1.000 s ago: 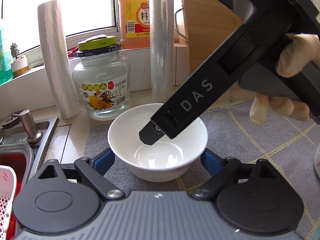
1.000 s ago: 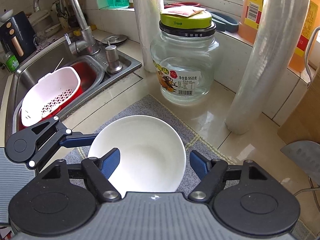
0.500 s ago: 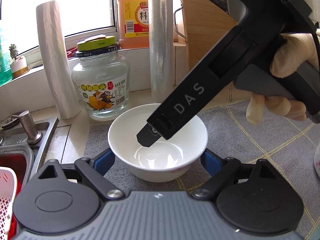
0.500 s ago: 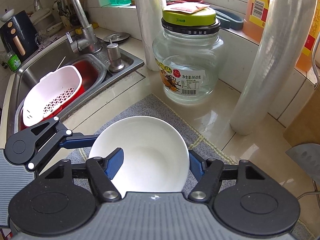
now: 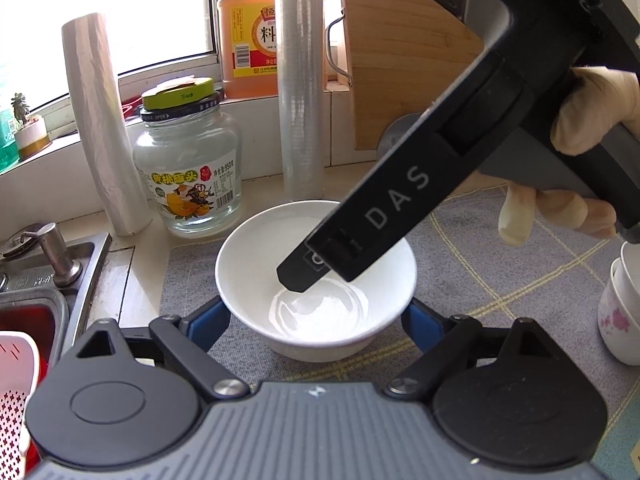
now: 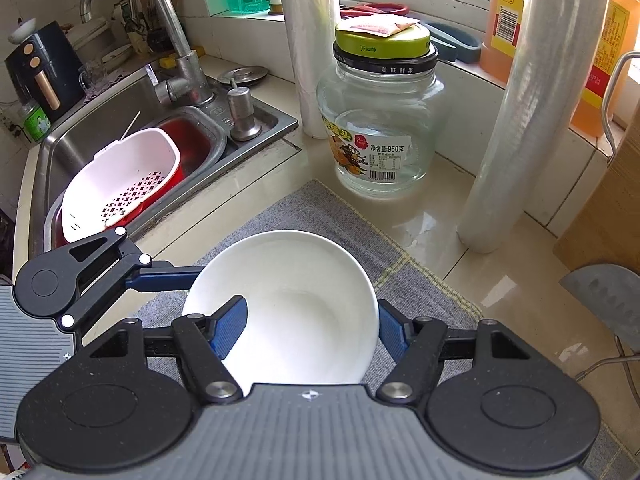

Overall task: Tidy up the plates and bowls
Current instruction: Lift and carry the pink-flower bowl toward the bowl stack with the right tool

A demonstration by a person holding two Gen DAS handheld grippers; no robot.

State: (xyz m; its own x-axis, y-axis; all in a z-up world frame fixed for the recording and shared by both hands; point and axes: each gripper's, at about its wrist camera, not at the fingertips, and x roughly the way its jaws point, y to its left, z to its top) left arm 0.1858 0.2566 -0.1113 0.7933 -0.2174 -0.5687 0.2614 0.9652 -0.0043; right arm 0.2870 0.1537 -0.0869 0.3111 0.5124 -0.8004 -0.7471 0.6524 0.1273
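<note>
Left wrist view. The left gripper (image 5: pixel 316 316) points down at a white bowl (image 5: pixel 264 280) that sits on a grey checked mat (image 5: pixel 500 264). Its blue fingers (image 5: pixel 210 322) stand on either side of the bowl's lower wall, one at each flank; whether the pads press on the wall cannot be told. Above the bowl, the right gripper (image 5: pixel 298 278) reaches in from the upper right, held by a gloved hand (image 5: pixel 576 152); one black finger dips inside the bowl. Beyond the bowl stand a glass jar (image 5: pixel 188 172) with a green lid, two rolls of cling film (image 5: pixel 302 80) and an orange bottle (image 5: pixel 248 36). To the far right of the gripper, stacked flowered cups (image 5: pixel 620 308) rest on the mat. To its left lies the edge of a steel sink (image 5: pixel 44 272).

Right wrist view. The right gripper (image 6: pixel 312 328) straddles the near right part of the bowl's (image 6: pixel 296 292) rim: the left blue finger (image 6: pixel 230 326) lies inside the bowl, the right one outside against the wall, narrowed onto the rim between them. The left gripper (image 6: pixel 168 278) enters from the left, one blue finger reaching the bowl's outer wall. Ahead stands the glass jar (image 6: pixel 380 128); ahead to the left, a white colander (image 6: pixel 120 184) lies in the sink (image 6: pixel 100 120).
</note>
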